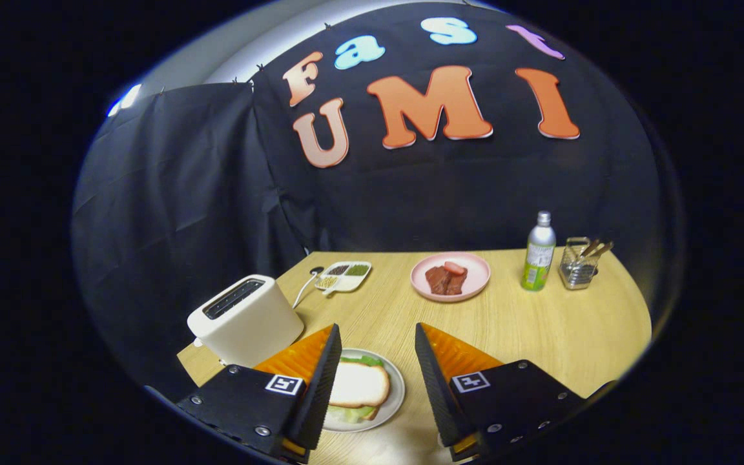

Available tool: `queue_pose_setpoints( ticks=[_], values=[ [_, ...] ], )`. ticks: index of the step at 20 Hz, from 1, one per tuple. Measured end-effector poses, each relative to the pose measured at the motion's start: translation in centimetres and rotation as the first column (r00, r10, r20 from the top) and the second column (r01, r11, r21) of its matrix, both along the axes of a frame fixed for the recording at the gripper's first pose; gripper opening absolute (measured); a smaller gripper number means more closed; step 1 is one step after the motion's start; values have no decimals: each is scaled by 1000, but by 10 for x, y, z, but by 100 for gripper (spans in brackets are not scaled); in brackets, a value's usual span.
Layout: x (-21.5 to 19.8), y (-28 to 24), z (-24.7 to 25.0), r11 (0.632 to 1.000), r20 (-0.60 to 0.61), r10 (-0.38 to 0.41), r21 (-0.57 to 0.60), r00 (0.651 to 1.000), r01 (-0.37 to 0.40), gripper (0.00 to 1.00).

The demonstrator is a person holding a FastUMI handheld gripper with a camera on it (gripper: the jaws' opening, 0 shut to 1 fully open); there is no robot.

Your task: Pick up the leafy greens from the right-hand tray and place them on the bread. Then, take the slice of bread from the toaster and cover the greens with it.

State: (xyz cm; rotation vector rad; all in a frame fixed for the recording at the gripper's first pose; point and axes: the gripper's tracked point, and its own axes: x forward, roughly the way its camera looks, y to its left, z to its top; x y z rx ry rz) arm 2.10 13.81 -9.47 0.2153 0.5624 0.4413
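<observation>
The tongs point(375, 336) stand wide and hold nothing. Between their fingers, a bread slice point(358, 384) covers the leafy greens point(362, 360) on a plate point(396, 391), beside the toaster point(246, 320).

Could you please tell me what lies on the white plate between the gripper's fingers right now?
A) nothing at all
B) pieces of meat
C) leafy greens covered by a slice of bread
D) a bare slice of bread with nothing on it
C: on the white plate, leafy greens peek out from under the top slice of bread, while the gripper holds its fingers open and empty above it.
</observation>
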Motion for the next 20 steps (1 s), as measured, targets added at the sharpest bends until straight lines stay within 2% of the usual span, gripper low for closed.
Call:
queue_pose_setpoints(
  ticks=[2, 5, 9, 15, 20],
  values=[
    [10, -19, 24, 997, 113, -60, -35, 992, 64, 76],
    [15, -37, 57, 988, 249, -133, -40, 959, 147, 87],
    [13, -58, 86, 973, 389, -187, -50, 902, 224, 92],
    [3, -67, 104, 959, 500, -221, -46, 838, 281, 95],
    [0, -72, 106, 948, 547, -253, -26, 798, 319, 97]
  ],
)
